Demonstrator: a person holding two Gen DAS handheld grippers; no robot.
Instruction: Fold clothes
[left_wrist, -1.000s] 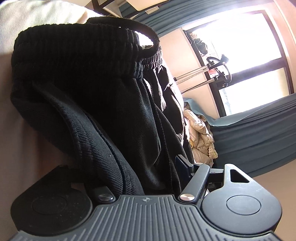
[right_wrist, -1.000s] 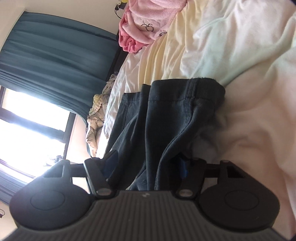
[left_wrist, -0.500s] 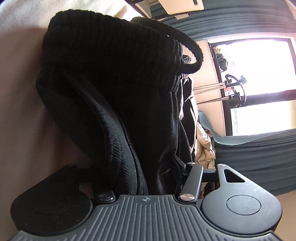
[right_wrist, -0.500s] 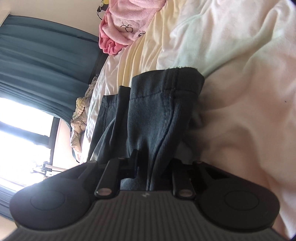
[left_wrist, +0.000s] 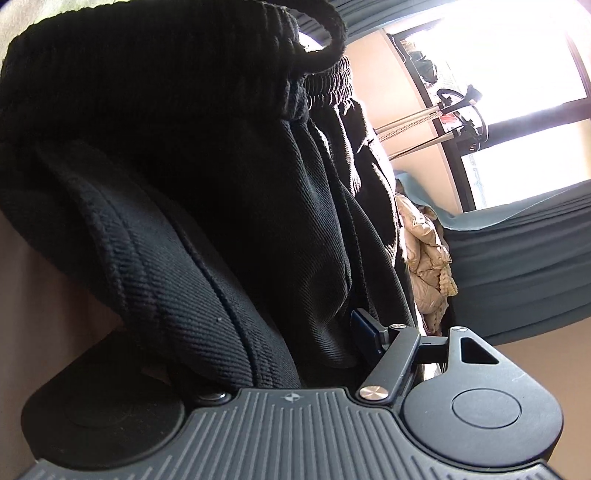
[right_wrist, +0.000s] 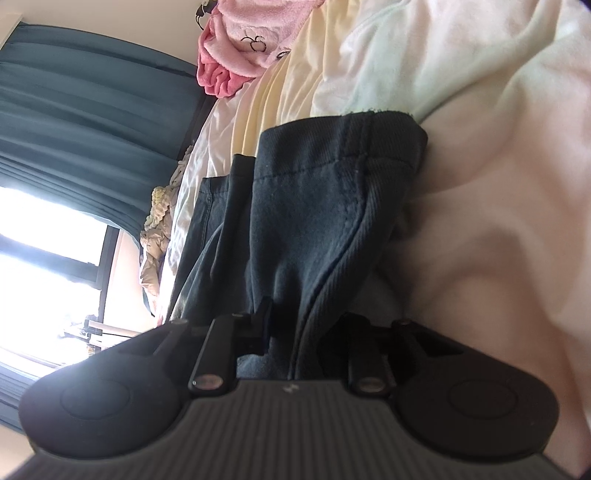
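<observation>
Between both claws (left_wrist: 280, 354) (right_wrist: 299, 332), black trousers (left_wrist: 221, 184).

The trousers (left_wrist: 229, 192) are black with fine ribbing; the bedding (right_wrist: 461, 110) is cream and white, the curtain (right_wrist: 74, 122) teal, the towel (right_wrist: 243, 48) pink.

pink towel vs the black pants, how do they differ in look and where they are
The pink towel is fluffy, printed, bunched far up the bed, untouched. The black pants are ribbed and stitched, lifted, gripped by the right gripper and left gripper. Both are crumpled fabric.
</observation>
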